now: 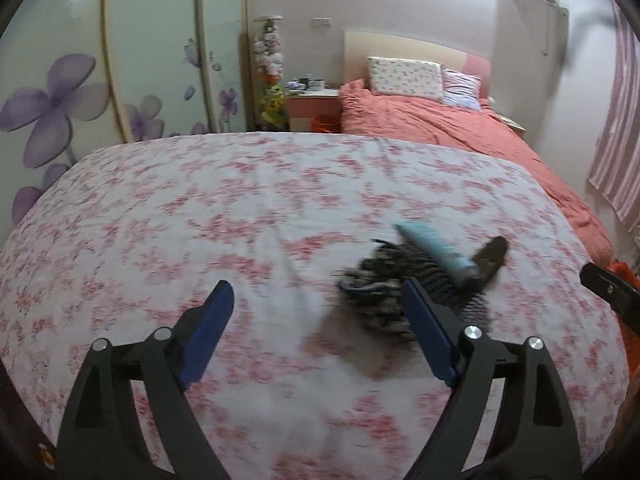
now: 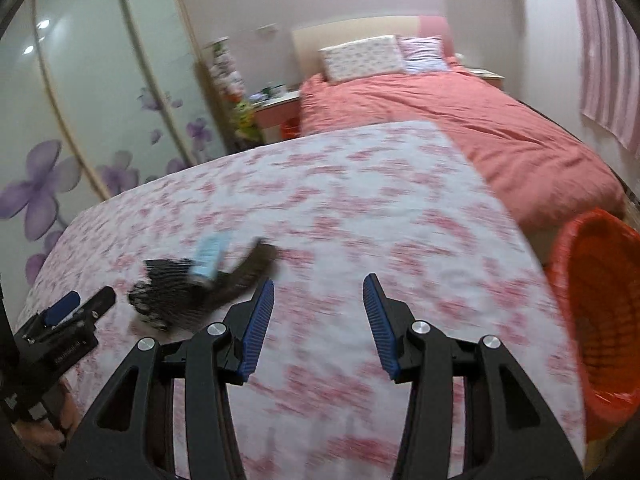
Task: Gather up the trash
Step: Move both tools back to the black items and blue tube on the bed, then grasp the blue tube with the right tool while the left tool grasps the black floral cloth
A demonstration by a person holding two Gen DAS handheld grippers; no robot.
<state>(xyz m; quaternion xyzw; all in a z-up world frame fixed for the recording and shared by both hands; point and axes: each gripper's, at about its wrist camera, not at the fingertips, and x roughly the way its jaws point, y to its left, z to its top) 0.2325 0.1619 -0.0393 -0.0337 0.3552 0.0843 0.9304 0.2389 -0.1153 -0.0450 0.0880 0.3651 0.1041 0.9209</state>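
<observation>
A pile of trash lies on the pink floral cloth (image 1: 240, 200): a dark patterned crumpled wrapper (image 1: 376, 288), a light blue tube (image 1: 432, 246) across it, and a brown peel-like piece (image 1: 492, 256). My left gripper (image 1: 316, 296) is open and empty, its right finger beside the wrapper. In the right wrist view the same wrapper (image 2: 172, 292), tube (image 2: 210, 258) and brown piece (image 2: 248, 270) lie left of my right gripper (image 2: 320, 286), which is open and empty above the cloth. The left gripper (image 2: 84, 304) shows at the far left there.
An orange basket (image 2: 596, 320) stands off the cloth's right edge. A bed with a coral cover (image 1: 460, 128) and pillows lies behind. A nightstand (image 1: 316, 108) and a wardrobe with purple flowers (image 1: 60, 100) stand at the back left. Striped curtain (image 1: 616, 140) at right.
</observation>
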